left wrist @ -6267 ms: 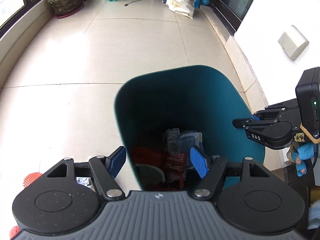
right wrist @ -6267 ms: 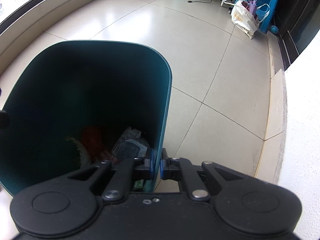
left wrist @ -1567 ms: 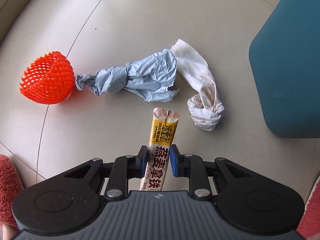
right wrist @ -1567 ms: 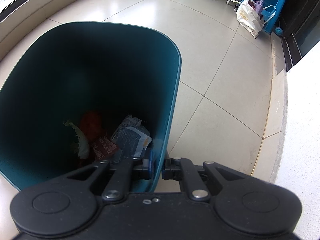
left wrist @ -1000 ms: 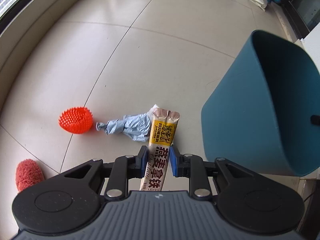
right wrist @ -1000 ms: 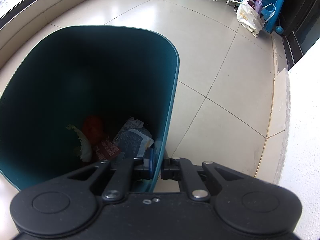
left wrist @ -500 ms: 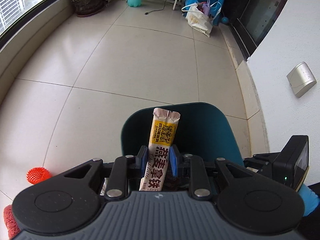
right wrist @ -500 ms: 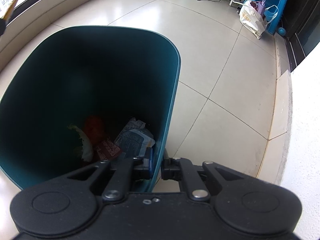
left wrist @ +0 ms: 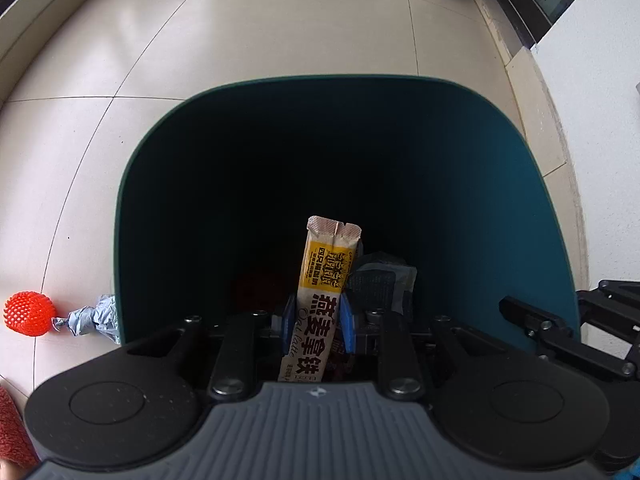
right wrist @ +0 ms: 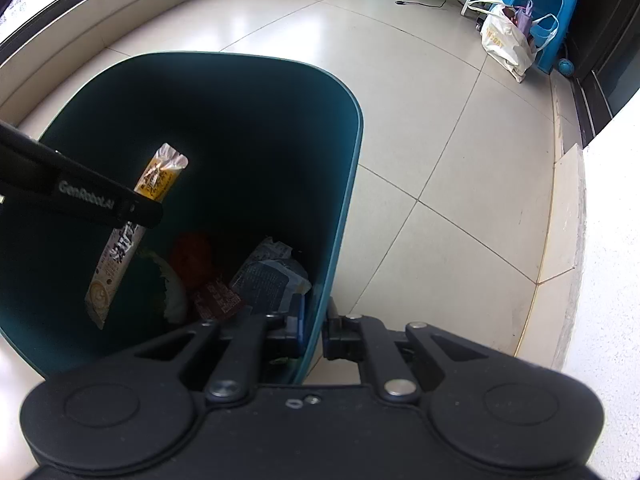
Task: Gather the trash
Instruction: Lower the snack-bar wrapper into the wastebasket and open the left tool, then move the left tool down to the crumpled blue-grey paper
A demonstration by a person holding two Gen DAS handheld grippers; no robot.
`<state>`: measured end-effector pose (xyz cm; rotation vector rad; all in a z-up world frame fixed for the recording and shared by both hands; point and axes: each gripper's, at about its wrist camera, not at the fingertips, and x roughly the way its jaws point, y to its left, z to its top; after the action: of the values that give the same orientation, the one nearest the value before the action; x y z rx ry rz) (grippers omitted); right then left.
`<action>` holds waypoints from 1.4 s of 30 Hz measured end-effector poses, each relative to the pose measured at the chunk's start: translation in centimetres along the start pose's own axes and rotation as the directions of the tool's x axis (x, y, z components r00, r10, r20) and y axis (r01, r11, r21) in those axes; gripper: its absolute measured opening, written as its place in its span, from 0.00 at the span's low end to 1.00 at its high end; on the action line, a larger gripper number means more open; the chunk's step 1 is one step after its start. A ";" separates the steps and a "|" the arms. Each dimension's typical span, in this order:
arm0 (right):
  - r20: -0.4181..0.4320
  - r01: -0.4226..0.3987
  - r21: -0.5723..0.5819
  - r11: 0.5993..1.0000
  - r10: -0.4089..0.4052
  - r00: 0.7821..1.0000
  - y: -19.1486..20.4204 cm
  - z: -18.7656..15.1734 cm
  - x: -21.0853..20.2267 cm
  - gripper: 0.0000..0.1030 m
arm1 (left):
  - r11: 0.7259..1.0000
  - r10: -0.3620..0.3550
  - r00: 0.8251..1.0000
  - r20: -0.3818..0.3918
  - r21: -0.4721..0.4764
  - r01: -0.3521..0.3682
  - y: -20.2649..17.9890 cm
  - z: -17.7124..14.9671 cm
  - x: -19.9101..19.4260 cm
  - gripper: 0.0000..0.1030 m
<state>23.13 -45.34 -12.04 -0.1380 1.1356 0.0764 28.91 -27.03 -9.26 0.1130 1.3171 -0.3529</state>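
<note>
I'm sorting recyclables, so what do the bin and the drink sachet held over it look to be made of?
Teal bin: likely moulded plastic, with a thin smooth wall, rounded corners, even colour and a soft sheen.
Oat latte sachet: probably laminated plastic film, glossy and printed, with a crimped, notched seal at the top; a foil lining cannot be told. The left gripper pinches it.

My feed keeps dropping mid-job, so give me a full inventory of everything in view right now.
Bin: 1, teal, on the floor.
Sachet: 1, yellow and white, over the bin.
Trash in bin: several, mixed, at its bottom.
Net ball: 1, orange, floor left of bin.
Crumpled paper: 1, grey, beside net ball.
Tote bag: 1, white, by blue stool.
Left hand-held gripper: shut on sachet.
Right hand-held gripper: clamps bin rim.
</note>
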 end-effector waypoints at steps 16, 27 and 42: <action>0.001 -0.013 0.012 1.000 0.013 1.000 -0.2 -0.1 0.0 0.07 | 1.000 -0.014 1.000 0.024 0.023 0.013 0.0 -2.0 -1.0 0.50; -0.005 0.004 0.005 1.000 -0.004 1.000 0.0 -0.1 0.1 0.07 | 0.998 -0.039 0.993 0.116 0.062 0.032 1.8 -2.9 -7.2 0.63; -0.022 0.030 -0.031 0.999 -0.031 0.999 0.9 -0.2 -0.1 0.08 | 0.997 0.057 0.969 0.240 -0.064 -0.042 16.4 -3.1 -11.1 0.75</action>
<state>22.83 -44.51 -12.11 -0.1839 1.1546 0.0654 28.97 -8.63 -1.28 0.0513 1.0803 -0.2759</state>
